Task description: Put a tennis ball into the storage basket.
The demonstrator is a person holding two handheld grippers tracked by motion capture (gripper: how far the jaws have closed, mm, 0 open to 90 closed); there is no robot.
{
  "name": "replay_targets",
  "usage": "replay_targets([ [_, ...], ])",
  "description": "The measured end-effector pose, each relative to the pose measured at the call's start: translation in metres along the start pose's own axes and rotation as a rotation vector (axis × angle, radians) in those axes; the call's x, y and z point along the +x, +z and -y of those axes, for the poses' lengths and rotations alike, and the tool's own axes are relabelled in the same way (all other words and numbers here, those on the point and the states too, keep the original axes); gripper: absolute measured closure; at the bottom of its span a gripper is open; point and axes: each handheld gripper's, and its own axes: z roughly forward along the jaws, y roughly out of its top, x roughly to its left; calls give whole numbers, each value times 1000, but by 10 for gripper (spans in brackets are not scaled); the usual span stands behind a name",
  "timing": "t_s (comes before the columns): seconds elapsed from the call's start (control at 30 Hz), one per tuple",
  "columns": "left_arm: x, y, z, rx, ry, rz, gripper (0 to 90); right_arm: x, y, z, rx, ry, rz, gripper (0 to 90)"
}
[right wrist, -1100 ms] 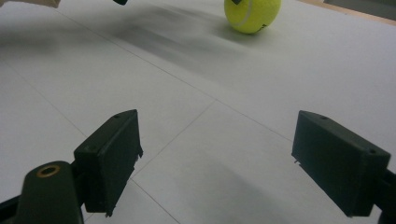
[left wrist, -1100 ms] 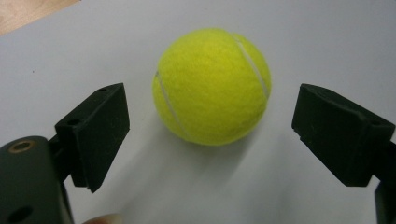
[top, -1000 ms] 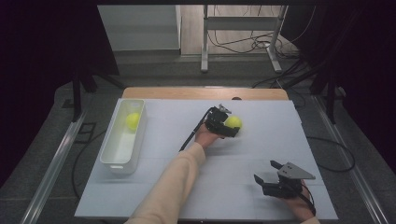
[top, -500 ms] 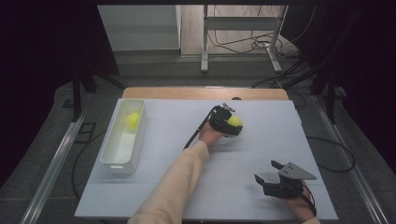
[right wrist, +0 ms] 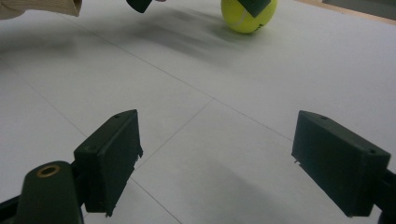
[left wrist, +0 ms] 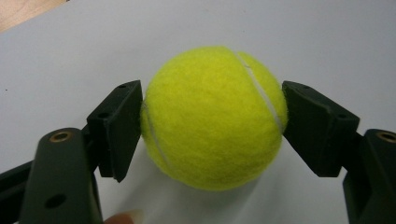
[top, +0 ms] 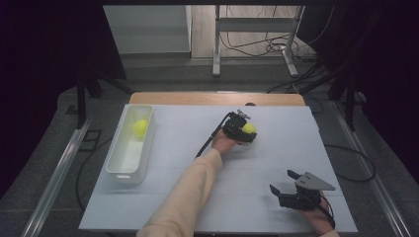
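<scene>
The worktop (top: 178, 148) is covered by a pale sheet marked with thin lines, with a wooden edge showing along its far side. Near its left edge stands a long white tray (top: 129, 165), lengthwise toward the far side, and a yellow-green tennis ball in the tray (top: 140, 128) lies in its far end.

A sleeved forearm (top: 190, 190) reaches from the bottom of the high view toward the middle of the far half of the worktop. There the left tongs (top: 243, 133) sit around a second tennis ball (left wrist: 212, 116), which rests on the sheet. Their jaws have just been closing, and in the left gripper view both black pads (left wrist: 119, 128) press against the ball's sides, so they are clamped on it. A black cable (top: 211, 137) trails back from them.

The right tongs (top: 281, 190) hover over the near right part of the worktop, well apart from the ball. In the right gripper view their jaws stand wide apart with nothing between them, only the bare sheet below, and the ball appears farther off.
</scene>
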Motion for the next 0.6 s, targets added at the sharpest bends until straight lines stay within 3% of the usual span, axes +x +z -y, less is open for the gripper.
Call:
replay_targets([
  [0.6,0,-8,-2,6,-1,-6,258,0,0,0,0,-2,3,161],
])
